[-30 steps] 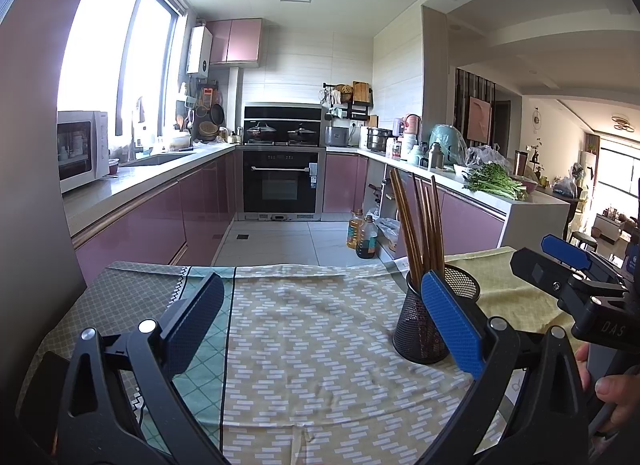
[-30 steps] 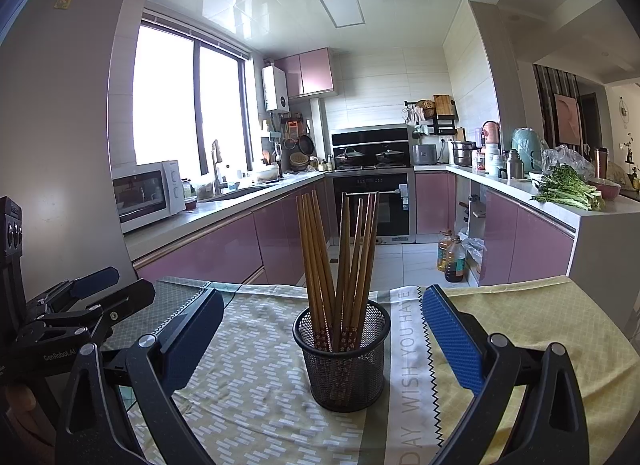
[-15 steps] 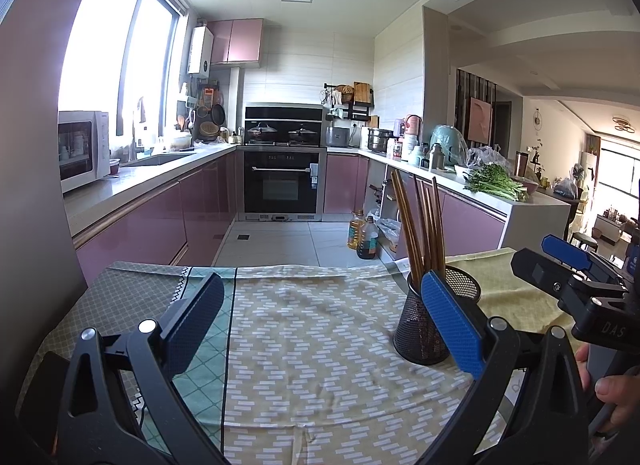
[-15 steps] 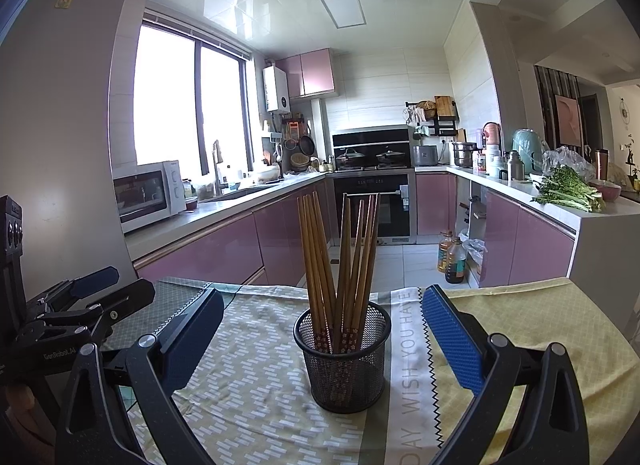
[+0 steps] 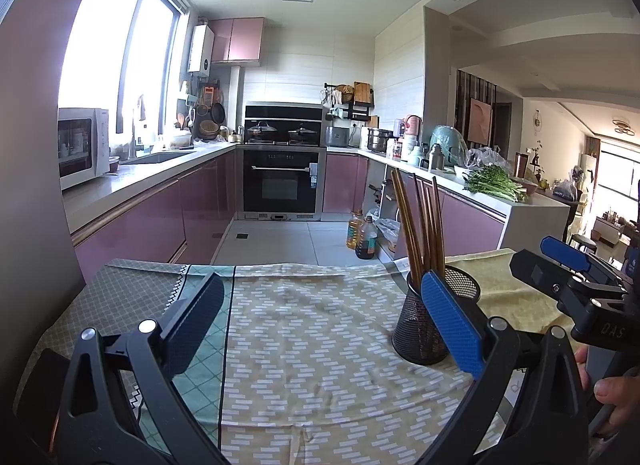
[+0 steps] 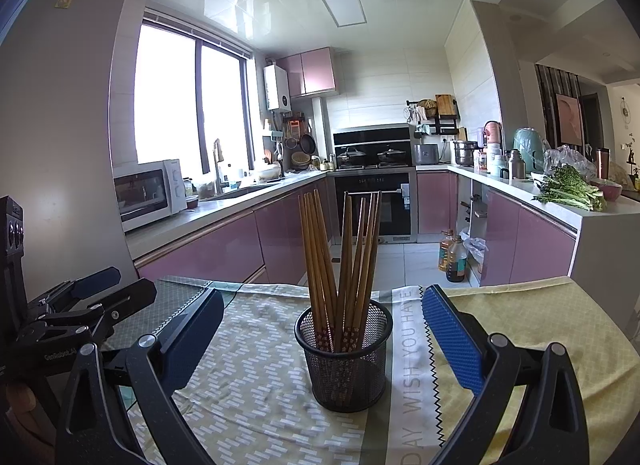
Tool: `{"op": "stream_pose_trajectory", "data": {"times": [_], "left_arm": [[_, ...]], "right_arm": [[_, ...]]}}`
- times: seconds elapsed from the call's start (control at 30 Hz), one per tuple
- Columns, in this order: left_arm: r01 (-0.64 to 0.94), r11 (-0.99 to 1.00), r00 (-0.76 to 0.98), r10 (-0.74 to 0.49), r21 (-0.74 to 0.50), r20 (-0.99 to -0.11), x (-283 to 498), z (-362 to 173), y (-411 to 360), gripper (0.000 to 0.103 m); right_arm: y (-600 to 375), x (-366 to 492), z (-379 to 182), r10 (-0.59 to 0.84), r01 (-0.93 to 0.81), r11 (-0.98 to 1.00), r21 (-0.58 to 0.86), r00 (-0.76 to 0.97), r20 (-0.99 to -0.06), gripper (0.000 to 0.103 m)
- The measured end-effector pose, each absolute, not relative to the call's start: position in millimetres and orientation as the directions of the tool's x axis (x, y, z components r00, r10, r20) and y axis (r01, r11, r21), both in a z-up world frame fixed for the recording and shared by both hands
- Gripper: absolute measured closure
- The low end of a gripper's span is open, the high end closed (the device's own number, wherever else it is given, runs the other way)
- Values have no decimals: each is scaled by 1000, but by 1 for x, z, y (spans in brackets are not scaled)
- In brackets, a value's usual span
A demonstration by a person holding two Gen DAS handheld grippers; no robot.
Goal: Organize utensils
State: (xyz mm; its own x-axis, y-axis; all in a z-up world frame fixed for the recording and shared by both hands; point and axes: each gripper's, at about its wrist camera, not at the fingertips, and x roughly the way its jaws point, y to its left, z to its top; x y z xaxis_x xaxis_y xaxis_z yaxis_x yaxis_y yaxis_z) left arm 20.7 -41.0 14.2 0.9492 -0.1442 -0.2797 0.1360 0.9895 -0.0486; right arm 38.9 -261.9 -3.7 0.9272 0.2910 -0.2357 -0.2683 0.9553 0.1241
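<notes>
A: Starting with the left wrist view, what is the left gripper (image 5: 324, 323) doing?

B: It is hovering over the patterned tablecloth (image 5: 304, 349) with its two blue-padded tongs spread wide and nothing between them. The black mesh holder (image 5: 430, 321) is standing upright on the cloth, and the right-hand pad is overlapping its front in this view; I cannot tell whether they are touching.

A: And the chopsticks (image 5: 420, 233)?

B: They are standing inside the mesh holder, leaning a little, their tops rising well above its rim. To the right of the holder the right gripper (image 5: 560, 269) is showing, with a person's fingers (image 5: 612, 389) wrapping its handle below. From this side I cannot tell how its tongs are standing.

A: Moving to the right wrist view?

B: Here the holder (image 6: 346, 357) is sitting almost midway between the right gripper's (image 6: 324, 325) tongs, which are spread wide on either side of it without touching it. The chopsticks (image 6: 340, 261) are fanning out in two loose bunches, patterned ends down in the holder.

A: Anything else near the holder?

B: The left gripper (image 6: 92, 297) is showing to the left of it, well apart, held low over the cloth (image 6: 248, 397). Just right of the holder a printed white band is running along the cloth. Beyond the holder a pink-fronted kitchen counter (image 6: 224, 209) is running back toward a black oven (image 6: 374, 201).
</notes>
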Motion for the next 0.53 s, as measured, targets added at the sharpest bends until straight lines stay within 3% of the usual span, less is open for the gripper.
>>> {"op": "stream_pose_trajectory", "data": {"times": [0.23, 0.37, 0.53], "left_arm": [[124, 991, 953, -131, -41, -274, 20, 14, -42, 6], [131, 990, 932, -139, -47, -335, 29, 7, -41, 6], [97, 994, 884, -113, -59, -453, 52, -10, -26, 6]], "right_arm": [[-263, 40, -4, 290, -267, 956, 126, 926, -241, 7], [-270, 42, -9, 278, -255, 959, 121, 925, -259, 7], [-309, 68, -33, 132, -110, 991, 77, 904, -408, 7]]}}
